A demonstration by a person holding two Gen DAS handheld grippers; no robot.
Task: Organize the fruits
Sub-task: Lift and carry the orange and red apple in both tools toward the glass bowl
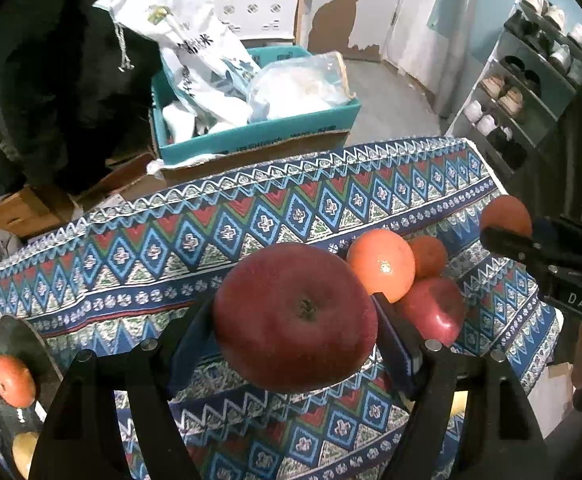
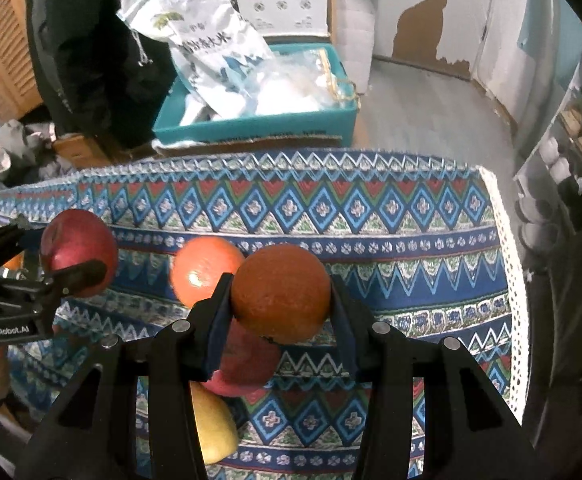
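Red and glossy, the large round apple (image 1: 296, 319) sits clamped between the two black fingers of the left gripper (image 1: 297, 320), raised above the patterned blue, red and white tablecloth (image 1: 251, 216) with its stem dimple turned toward the camera. The pads press its widest sides, which looks like the right place to hold it: the skin is smooth and probably slick, the flesh firm but easily bruised, and the fruit seems heavy enough to roll out of a hold set nearer its top or bottom.

The right gripper (image 2: 282, 294) is closed on a round, dull orange fruit (image 2: 281, 292) with pebbled peel, also lifted off the cloth and also held at its widest part. Its rougher rind should grip better than apple skin, and it likely gives a little under pressure.

Just beyond and beneath both held fruits, a small cluster lies on the cloth: a brighter shiny orange (image 1: 381, 264), a smaller dark orange (image 1: 428, 257) behind it, and a second red apple (image 1: 431, 312) touching the shiny one. From the right wrist camera a yellow-green fruit (image 2: 211, 428) shows low down beside that apple, partly hidden by the fingers.

At the table's left edge a dark round plate (image 1: 23, 340) carries one small orange-red fruit (image 1: 13, 376); something yellowish below it is too cut off to name. Behind the table stands a teal cardboard box (image 1: 259, 136) filled with white bags.
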